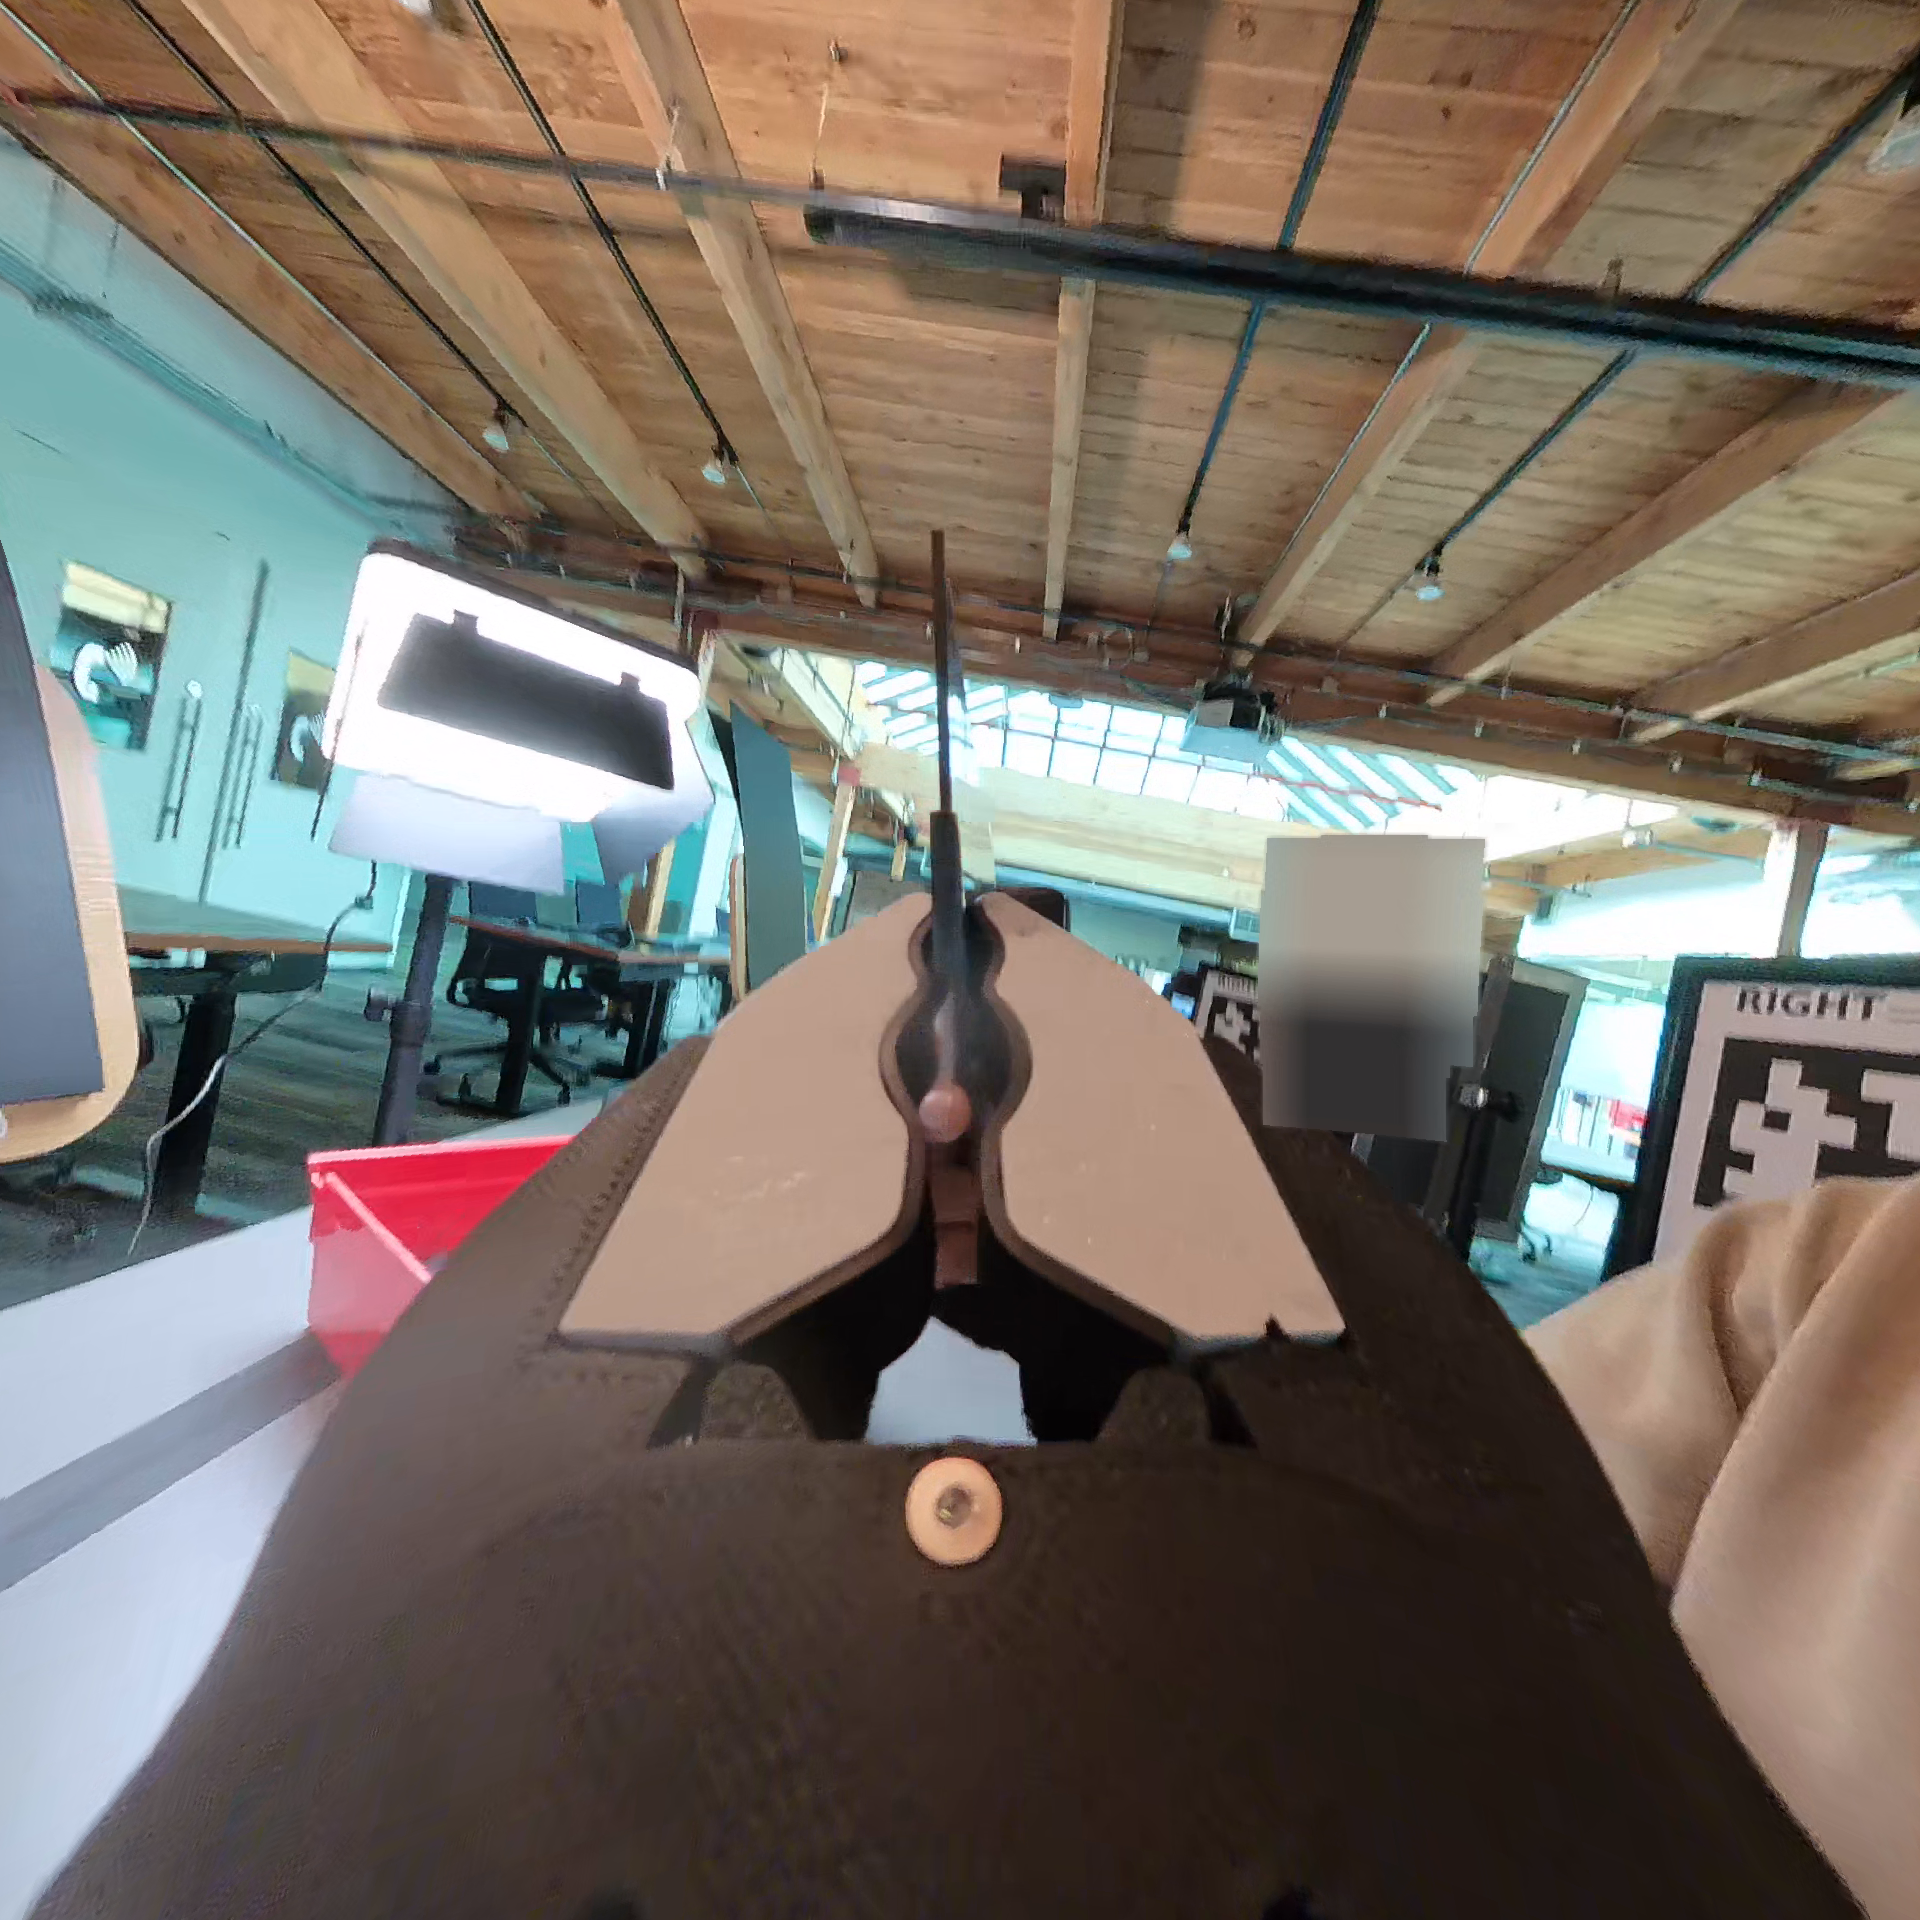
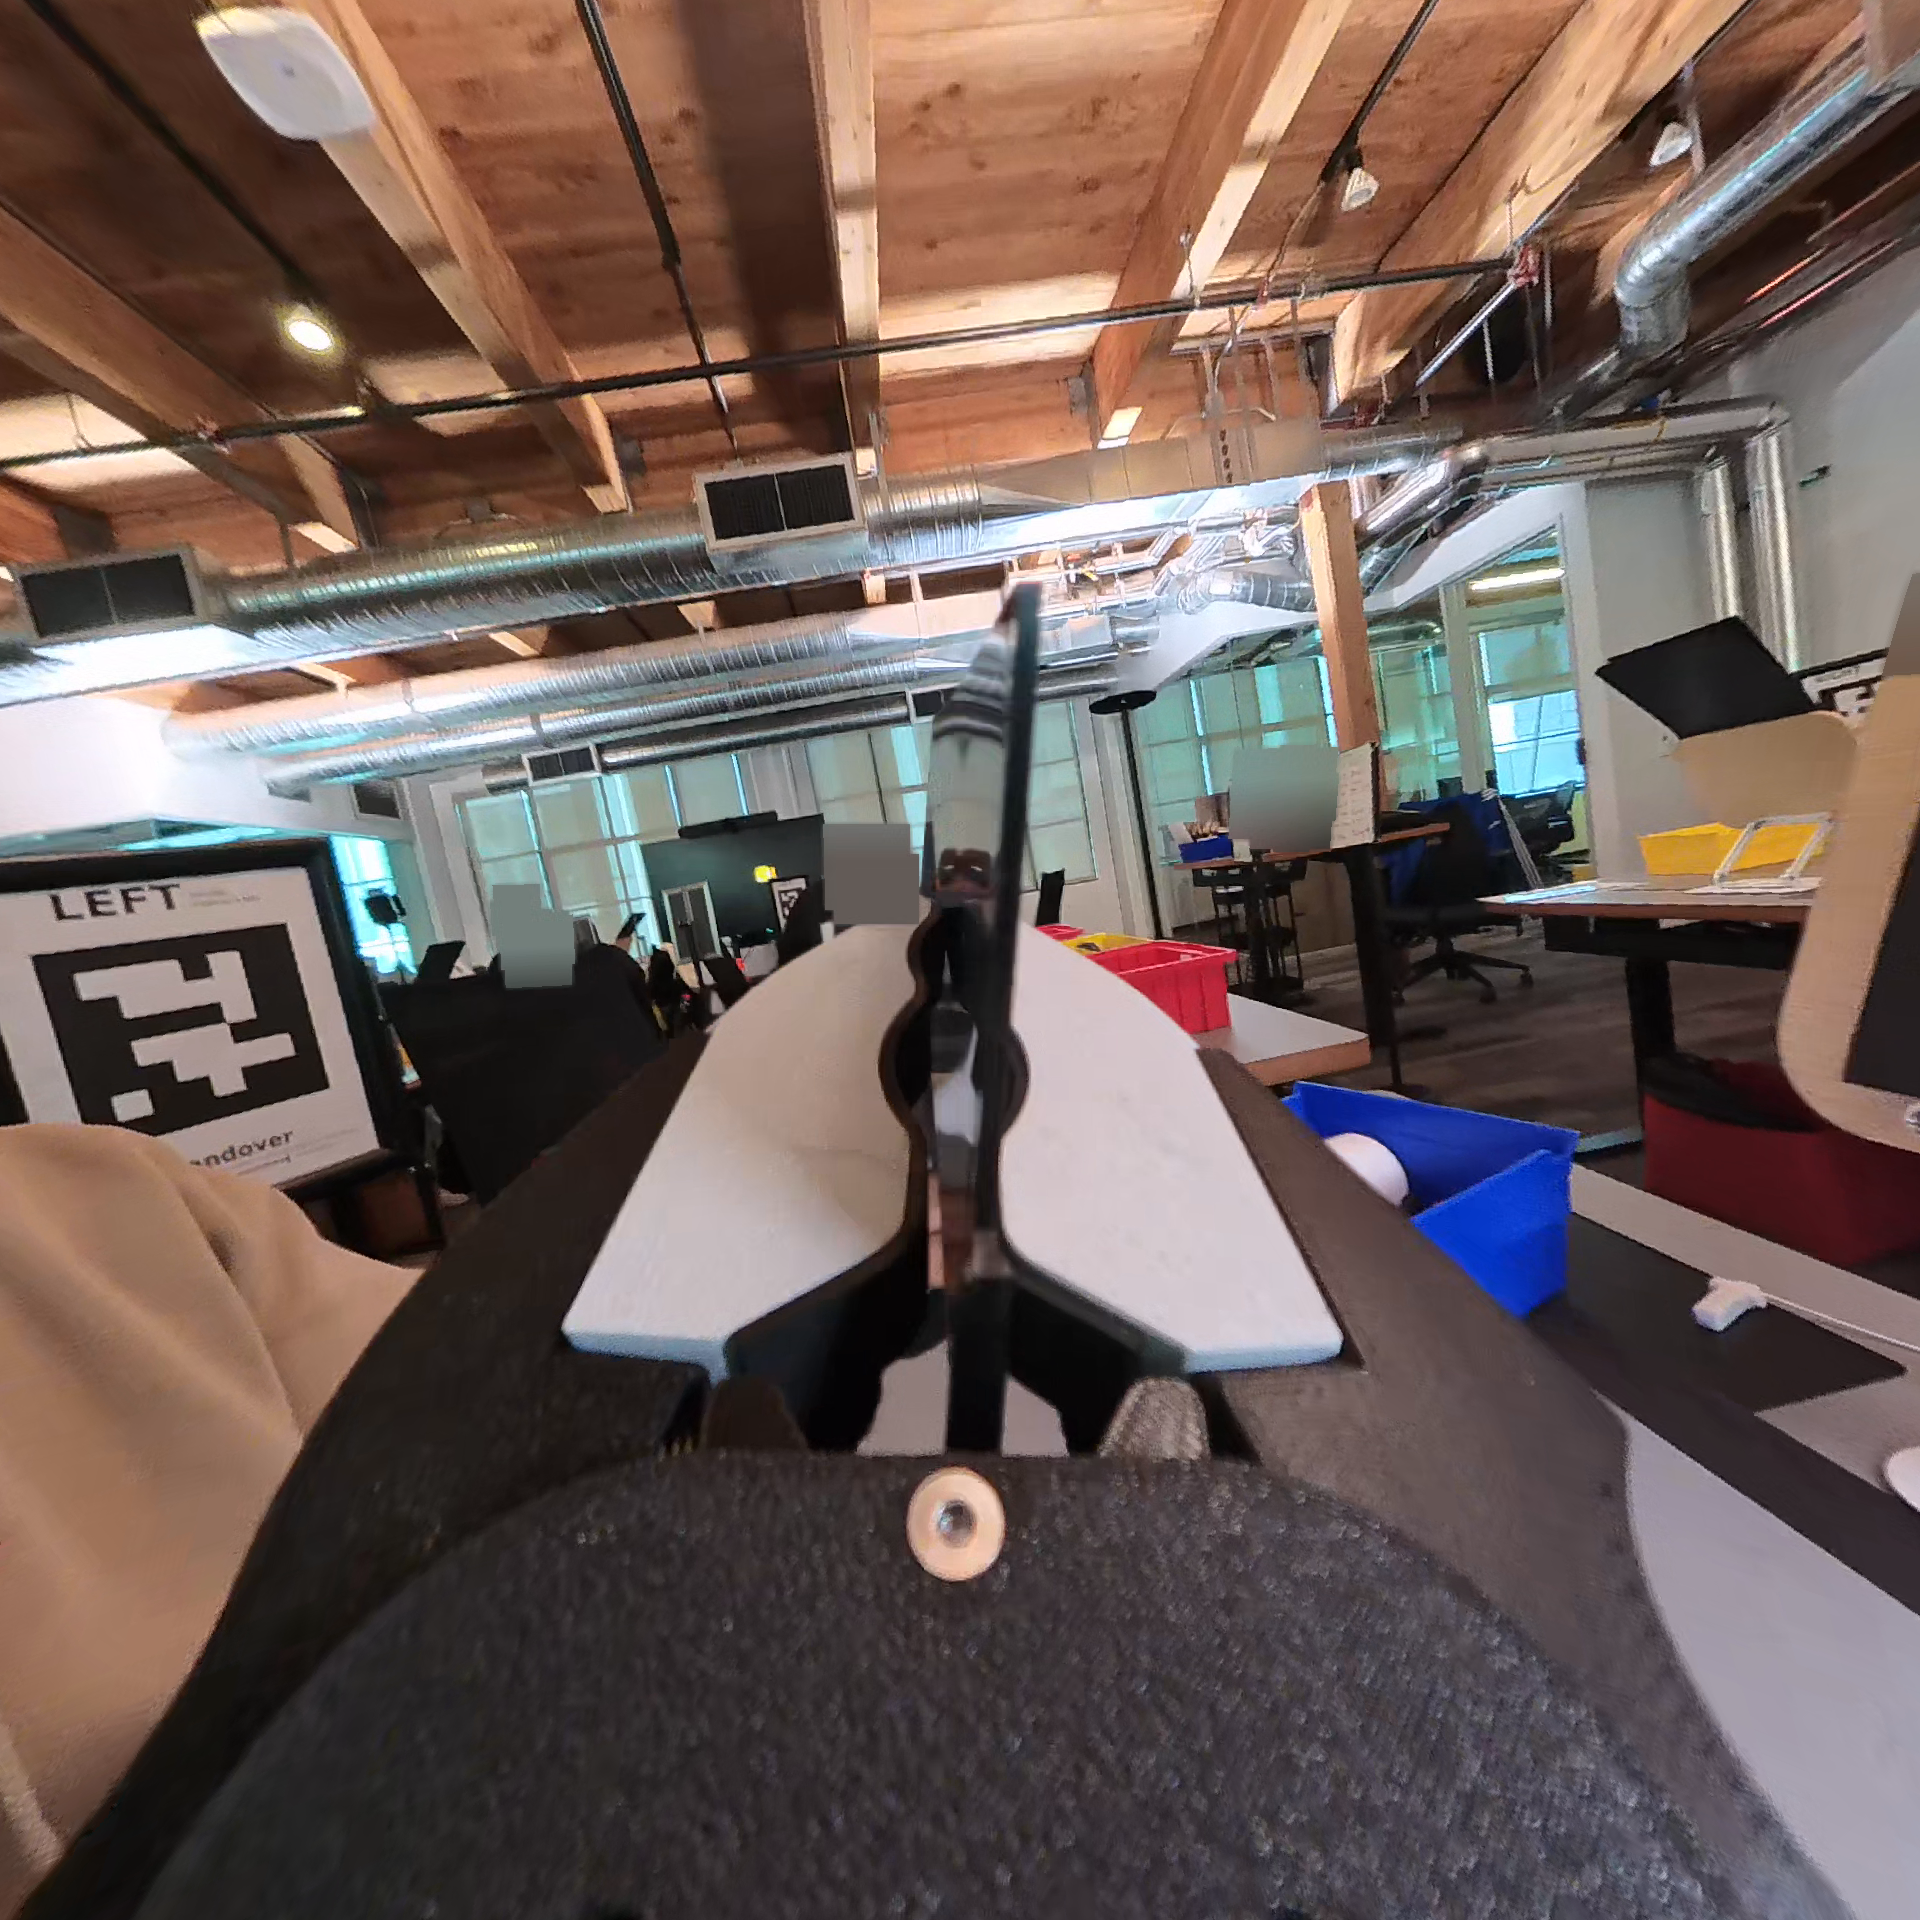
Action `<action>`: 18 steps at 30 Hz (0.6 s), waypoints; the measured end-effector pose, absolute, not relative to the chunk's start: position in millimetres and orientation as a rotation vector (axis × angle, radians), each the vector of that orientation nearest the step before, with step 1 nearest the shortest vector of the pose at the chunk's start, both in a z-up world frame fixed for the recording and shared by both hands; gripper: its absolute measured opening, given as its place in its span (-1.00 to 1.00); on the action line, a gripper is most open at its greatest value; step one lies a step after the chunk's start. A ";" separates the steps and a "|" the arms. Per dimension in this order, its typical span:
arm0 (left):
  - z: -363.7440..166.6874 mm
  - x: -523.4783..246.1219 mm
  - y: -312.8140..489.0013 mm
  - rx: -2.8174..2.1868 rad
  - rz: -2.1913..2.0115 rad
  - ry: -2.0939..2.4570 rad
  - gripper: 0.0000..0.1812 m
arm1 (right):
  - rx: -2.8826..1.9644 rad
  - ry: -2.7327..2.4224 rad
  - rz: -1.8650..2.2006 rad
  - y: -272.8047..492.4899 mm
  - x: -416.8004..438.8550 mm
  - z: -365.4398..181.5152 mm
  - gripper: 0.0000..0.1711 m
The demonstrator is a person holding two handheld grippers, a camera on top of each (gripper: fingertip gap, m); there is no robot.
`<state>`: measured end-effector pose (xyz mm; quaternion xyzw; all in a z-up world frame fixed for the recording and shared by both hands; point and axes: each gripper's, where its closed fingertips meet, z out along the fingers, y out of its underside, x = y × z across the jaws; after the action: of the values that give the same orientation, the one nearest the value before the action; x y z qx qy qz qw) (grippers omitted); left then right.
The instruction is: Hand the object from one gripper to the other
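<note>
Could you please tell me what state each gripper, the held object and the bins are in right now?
left gripper: shut on the thin dark object.
right gripper: shut on the thin dark object.
thin dark object: upright, sticking out past the gripper tips.
blue bin: open-topped, white ball inside.
red bin: open-topped, contents hidden.

The left claw [image 1: 951, 935] has a dark, grainy matt plastic body with smooth pale pads, closed on a thin black matt object [image 1: 943, 727]. The right claw [image 2: 961, 935] looks the same, pinching a glossy dark lens-like piece [image 2: 982, 769]. Bare wood beams [image 2: 499, 260] cross the ceiling beside ribbed shiny metal ducts [image 2: 520, 582]. The red bin [image 1: 416, 1226] and blue bin [image 2: 1496, 1205] look like smooth plastic; the beige sleeve [image 2: 156, 1351] is soft cloth.
</note>
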<state>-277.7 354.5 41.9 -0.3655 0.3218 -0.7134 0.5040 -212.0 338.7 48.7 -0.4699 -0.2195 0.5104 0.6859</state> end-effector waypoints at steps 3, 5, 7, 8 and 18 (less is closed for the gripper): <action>59.4 -278.1 353.7 -0.804 -1.794 0.642 -0.98 | -0.956 -0.400 1.130 336.6 -200.3 67.7 -0.87; 76.5 -279.3 358.3 -0.737 -1.874 0.542 -0.98 | -0.888 -0.335 1.131 336.8 -199.3 79.2 -0.73; 92.3 -279.5 362.8 -0.673 -1.932 0.459 -0.97 | -0.863 -0.321 1.144 340.5 -213.3 81.5 -0.62; 98.1 -277.5 362.9 -0.648 -1.954 0.433 -0.98 | -0.851 -0.326 1.139 341.9 -222.0 83.1 -0.61; 100.4 -249.3 333.8 -0.635 -1.878 0.486 -0.97 | -0.818 -0.447 0.971 332.9 -235.0 100.8 -0.93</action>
<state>-249.3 333.8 100.4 -0.2651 0.2031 -0.7842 0.5230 -235.0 332.9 100.8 -0.3786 -0.2071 0.4498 0.7820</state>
